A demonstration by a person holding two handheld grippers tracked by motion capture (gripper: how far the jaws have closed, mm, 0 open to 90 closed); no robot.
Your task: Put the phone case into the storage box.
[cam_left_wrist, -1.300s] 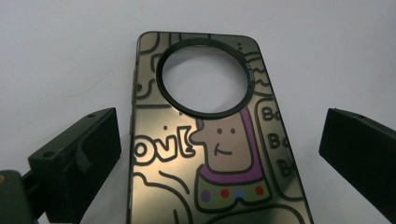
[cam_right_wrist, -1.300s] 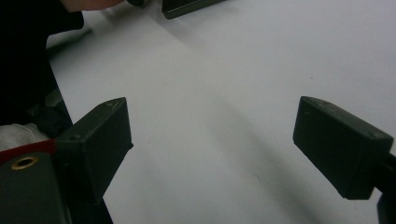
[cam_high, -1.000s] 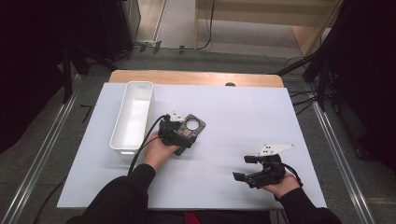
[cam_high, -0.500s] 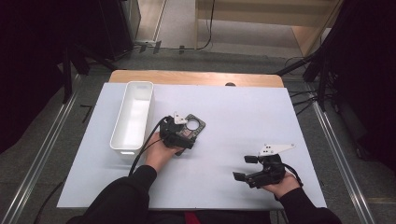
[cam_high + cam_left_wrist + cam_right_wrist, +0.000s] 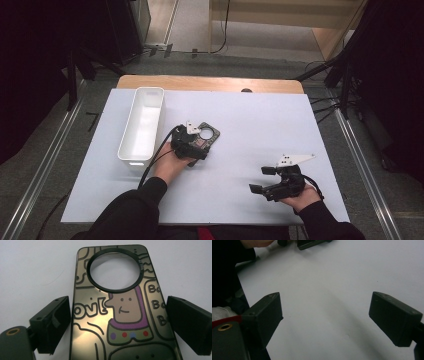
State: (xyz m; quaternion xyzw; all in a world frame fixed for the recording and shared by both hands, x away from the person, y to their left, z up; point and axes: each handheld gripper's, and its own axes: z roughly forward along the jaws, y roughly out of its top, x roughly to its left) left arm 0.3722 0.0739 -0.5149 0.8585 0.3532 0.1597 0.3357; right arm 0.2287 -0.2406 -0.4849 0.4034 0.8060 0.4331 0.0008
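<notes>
on the white tabletop [image 5: 250, 125], just right of the white bin [image 5: 141, 125], lies one phone case [image 5: 120, 315], flat, printed side up, with a cartoon figure and a round camera hole ringed in black. my left claw [image 5: 196, 142] is down over its near end, and in the left gripper view the jaws stand spread, one on each long edge of the case, the left one almost at the edge, the right one a little apart from it; nothing is pinched yet. i judge this as the reach-and-straddle step of a pickup: the claw is lined up but the grip isn't made. the next move calls for pressing the jaws together squarely on the two long edges, low enough to catch the thin rim, then lifting level so the slick case doesn't twist out; the bin beside it looks the likely place for it, though that's my guess. my right claw [image 5: 265, 180] rests well apart near the front right of the tabletop, jaws spread over bare surface, holding nothing. by count: one case, one bin, two claws.
</notes>
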